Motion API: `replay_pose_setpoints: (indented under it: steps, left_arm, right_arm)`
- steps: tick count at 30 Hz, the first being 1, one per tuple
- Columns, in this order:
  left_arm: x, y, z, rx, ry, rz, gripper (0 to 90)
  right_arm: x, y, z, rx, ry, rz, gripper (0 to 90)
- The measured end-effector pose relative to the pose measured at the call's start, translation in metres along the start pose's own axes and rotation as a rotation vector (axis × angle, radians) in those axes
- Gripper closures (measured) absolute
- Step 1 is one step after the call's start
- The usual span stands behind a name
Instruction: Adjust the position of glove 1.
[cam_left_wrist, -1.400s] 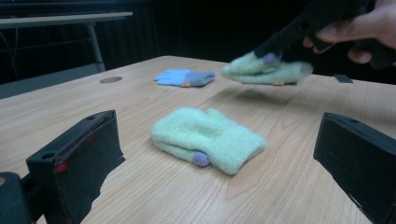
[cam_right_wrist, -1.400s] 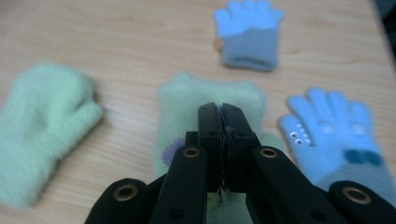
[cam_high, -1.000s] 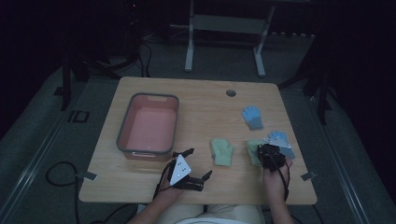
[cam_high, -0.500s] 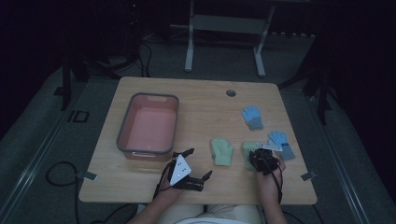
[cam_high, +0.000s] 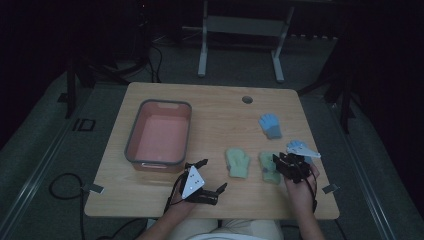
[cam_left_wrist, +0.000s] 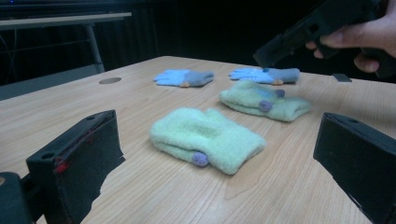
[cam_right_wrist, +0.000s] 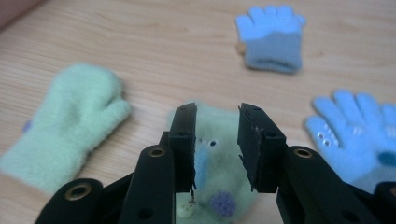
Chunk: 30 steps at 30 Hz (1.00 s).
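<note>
Right hand-held gripper (cam_right_wrist: 216, 140): jaws narrow, empty, poised over green mitten (cam_right_wrist: 219, 154) near worktop's front edge for pickup | left hand-held gripper (cam_high: 206, 176): wide, idle.

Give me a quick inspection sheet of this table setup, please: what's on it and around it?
Surface: wooden table, round hole near its far edge.
Job's things: two green mittens, two blue gloves, all flat.
Clutter: pink bin, nothing seen inside.
Grippers: left gripper open, resting near the front edge; right gripper part-open above a green mitten.
Cables: one on the floor at left.
Surroundings: dark room, metal stand behind.
</note>
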<state>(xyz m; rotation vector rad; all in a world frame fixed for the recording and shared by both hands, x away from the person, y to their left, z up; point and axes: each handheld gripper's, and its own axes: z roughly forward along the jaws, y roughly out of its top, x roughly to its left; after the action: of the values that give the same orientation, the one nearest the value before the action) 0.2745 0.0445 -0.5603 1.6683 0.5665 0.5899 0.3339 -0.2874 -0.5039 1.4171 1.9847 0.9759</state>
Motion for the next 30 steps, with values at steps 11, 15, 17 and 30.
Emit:
replay_pose_setpoints:
  steps: [11,15,17,30]
  left_arm:
    - [0.0,0.0,0.0,0.001,0.001,0.0,0.6]
    - [0.0,0.0,0.0,0.001,0.001,0.0,0.6]
    - [0.0,0.0,0.0,0.001,0.001,0.002,0.6]
    - [0.0,0.0,0.0,0.0,0.0,0.003,0.6]
  right_arm:
    - [-0.018,-0.003,0.0,0.023,0.15,-0.109,68.2]
    - [-0.024,-0.004,0.006,0.031,0.198,-0.122,65.6]
    - [-0.025,-0.005,0.008,0.033,0.203,-0.127,64.0]
    - [-0.019,-0.031,0.033,0.089,0.183,-0.126,56.1]
